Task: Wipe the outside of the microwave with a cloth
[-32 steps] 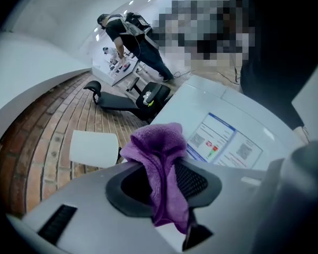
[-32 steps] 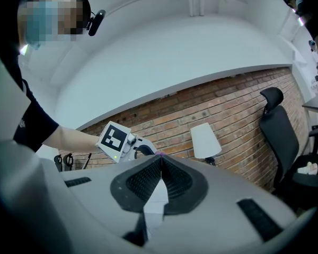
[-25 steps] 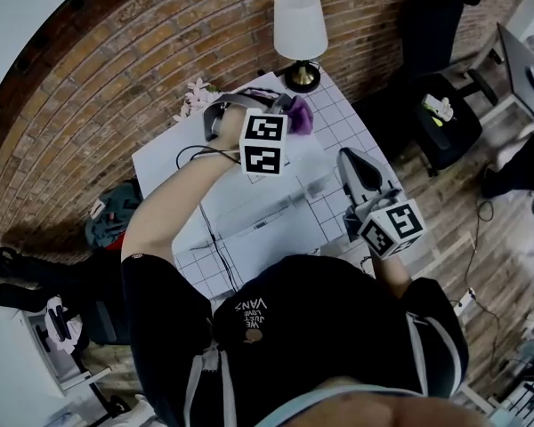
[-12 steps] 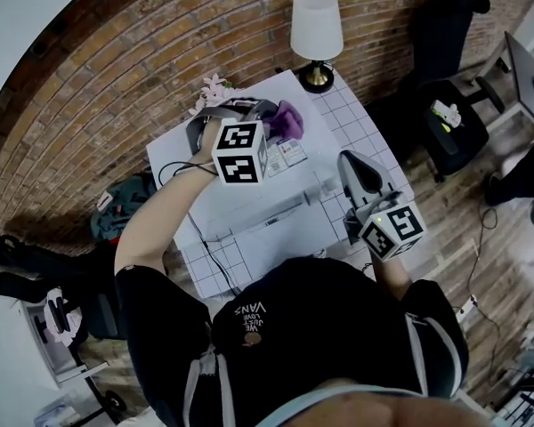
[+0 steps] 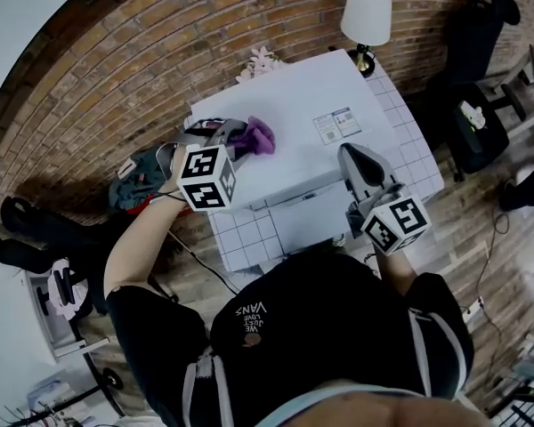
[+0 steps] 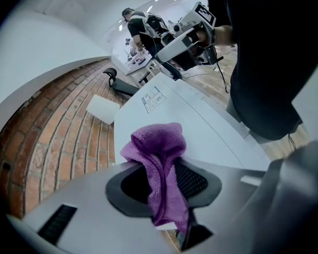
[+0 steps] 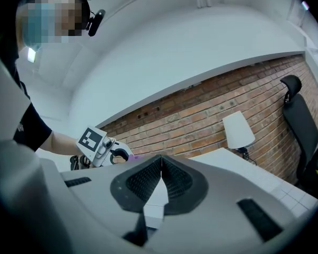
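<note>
Your left gripper [image 6: 165, 180]: jaws clamped on crumpled purple terry cloth [image 6: 158, 144]; white boxy microwave [image 6: 204, 128] top just beyond jaws. Your right gripper [image 7: 160, 180]: jaws pressed together, nothing between.

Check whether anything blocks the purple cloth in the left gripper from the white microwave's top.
Nothing visible does. The left gripper holds the purple terry cloth at the white microwave, its top bare except a flat printed label farther along.
</note>
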Available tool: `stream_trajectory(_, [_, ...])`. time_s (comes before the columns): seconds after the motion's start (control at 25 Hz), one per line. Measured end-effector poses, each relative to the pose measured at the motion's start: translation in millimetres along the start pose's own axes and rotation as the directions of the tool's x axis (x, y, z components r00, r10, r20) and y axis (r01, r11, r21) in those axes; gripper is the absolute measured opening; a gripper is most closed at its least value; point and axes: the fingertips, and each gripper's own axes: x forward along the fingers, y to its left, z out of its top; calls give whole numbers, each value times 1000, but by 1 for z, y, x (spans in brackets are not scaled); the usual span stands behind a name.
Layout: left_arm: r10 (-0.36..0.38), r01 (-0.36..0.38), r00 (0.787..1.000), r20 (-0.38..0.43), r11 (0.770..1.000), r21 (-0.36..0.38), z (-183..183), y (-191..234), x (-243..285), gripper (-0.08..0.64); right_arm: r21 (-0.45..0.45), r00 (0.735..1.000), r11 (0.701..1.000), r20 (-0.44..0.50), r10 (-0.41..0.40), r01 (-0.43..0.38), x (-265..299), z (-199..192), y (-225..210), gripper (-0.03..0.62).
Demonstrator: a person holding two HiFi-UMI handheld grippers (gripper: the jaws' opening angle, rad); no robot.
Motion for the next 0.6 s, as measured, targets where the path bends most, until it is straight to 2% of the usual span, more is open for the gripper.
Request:
stream_trajectory(0.32, [17,-17,1000,-4,999,-43,-53,-55,-51,132,5,1000,1000,0,2,-2,6,-19,47,0])
stream_trajectory(0.6, [-38,38,999,3,999,-19,-57,-92,-56,132,11,1000,1000,3,-7,7,2,-26,59,0])
